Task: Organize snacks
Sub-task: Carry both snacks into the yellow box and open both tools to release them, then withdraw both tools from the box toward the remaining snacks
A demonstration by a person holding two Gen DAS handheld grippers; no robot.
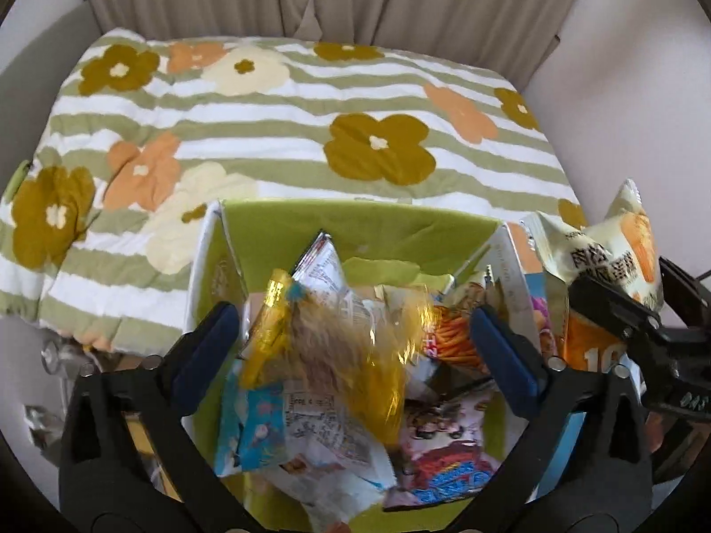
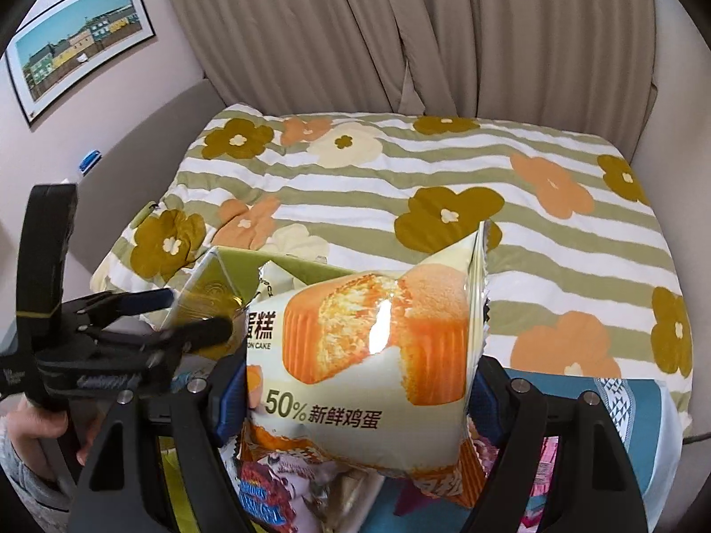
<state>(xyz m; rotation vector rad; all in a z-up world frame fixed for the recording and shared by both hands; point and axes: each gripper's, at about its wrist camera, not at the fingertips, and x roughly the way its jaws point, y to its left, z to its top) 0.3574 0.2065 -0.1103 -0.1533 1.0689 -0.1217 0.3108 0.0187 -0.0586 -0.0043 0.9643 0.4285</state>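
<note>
Left gripper (image 1: 355,346): jaws spread wide, blue pads clear of everything. A crinkled gold-foil snack packet (image 1: 337,346) hangs blurred between them — no pad touching it — above the open green box (image 1: 369,226). The packet's long axis runs roughly top-left to bottom-right in the left wrist view, with its bright yellow sealed end toward the box's left wall.

The box has stiff white outer walls and a lime-green lining. It is rectangular and stands at the near edge of a quilted bedspread (image 1: 289,124) with green and white stripes and ochre, orange and cream flowers. Inside lie loose glossy wrappers in a jumble: a blue-and-white printed pack (image 1: 253,431) at lower left, a red-and-blue cartoon pack (image 1: 449,462) at lower right, and a pack showing orange sticks (image 1: 453,337) by the right wall.

Right gripper (image 2: 355,382): pads pinch a puffy, glossy cream cake packet (image 2: 369,355) at its two sides. The packet is pillow-shaped with serrated end seals; one sealed end points up and to the right. It sits over the box's right side — printed face toward the camera.

Pleated beige curtain (image 2: 444,31) behind the bedspread.
</note>
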